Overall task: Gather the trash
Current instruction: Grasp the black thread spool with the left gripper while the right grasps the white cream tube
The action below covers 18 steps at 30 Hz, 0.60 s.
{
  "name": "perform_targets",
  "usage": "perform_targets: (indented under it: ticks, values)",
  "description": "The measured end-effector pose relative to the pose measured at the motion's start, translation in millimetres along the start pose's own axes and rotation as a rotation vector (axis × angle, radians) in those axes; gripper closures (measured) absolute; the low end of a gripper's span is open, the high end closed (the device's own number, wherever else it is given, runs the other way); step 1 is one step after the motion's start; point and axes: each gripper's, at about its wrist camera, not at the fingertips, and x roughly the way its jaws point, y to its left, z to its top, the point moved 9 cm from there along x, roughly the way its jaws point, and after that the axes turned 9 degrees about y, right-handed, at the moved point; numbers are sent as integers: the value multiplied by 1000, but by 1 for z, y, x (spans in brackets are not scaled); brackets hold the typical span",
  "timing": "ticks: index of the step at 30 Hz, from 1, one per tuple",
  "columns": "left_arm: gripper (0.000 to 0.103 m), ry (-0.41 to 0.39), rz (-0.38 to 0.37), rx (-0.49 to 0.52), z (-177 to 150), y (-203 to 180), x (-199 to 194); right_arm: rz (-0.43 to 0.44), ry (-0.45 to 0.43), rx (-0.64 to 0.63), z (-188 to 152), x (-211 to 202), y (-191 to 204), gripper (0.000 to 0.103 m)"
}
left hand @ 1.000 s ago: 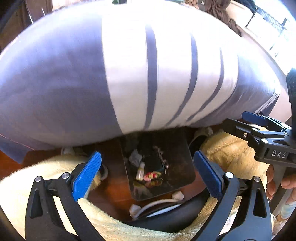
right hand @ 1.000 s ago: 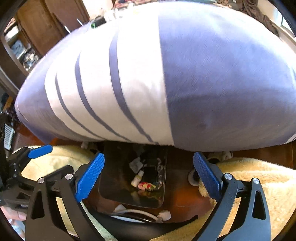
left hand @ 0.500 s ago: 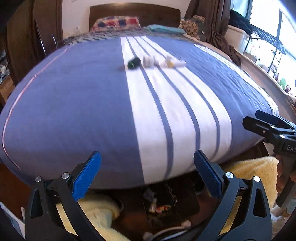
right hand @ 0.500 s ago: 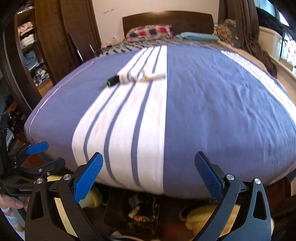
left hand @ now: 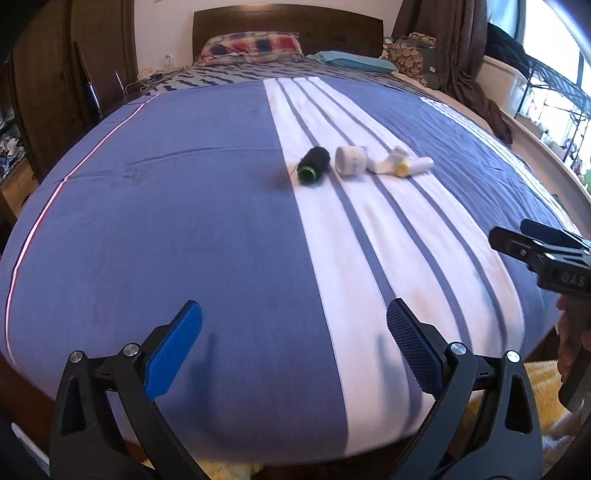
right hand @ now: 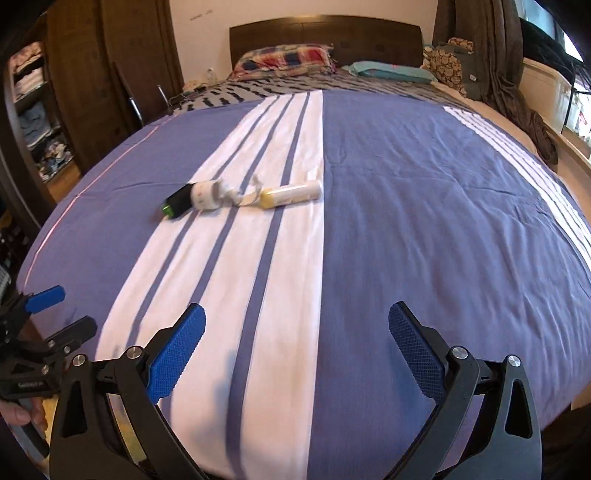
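Your left gripper (left hand: 294,354) and right gripper (right hand: 296,356) gaped empty; four trash pieces, including one black bottle (left hand: 314,164) with its green end toward you, lay in a row across the bed (left hand: 184,221)

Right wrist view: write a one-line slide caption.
Open right gripper faces a row of trash on the striped bedspread: dark bottle, white roll, yellow-capped tube.

You have one bed (left hand: 207,229) under one blue-and-white striped cover (left hand: 373,236). Four pieces of trash lie on it in a row toward 12 o'clock: one black bottle (left hand: 313,166) with a green end, one white roll (left hand: 351,160), one crumpled white wrapper (left hand: 386,164), and one white tube (left hand: 415,166) with a yellow end. At the headboard (right hand: 325,35) you see two pillows: one plaid (right hand: 284,59), one teal (right hand: 391,72). You hold two grippers, left gripper (left hand: 293,345) and right gripper (right hand: 295,347), each with two blue pads.
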Motion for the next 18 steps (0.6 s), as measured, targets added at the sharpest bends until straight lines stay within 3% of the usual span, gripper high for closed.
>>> perform_targets:
  ticks: [9, 18]
  values:
    - [8, 39, 9, 6, 42, 2, 49, -42, 87, -4, 55, 74, 1, 7]
    - [9, 44, -5, 6, 82, 0, 78, -88, 101, -33, 92, 106, 6, 14]
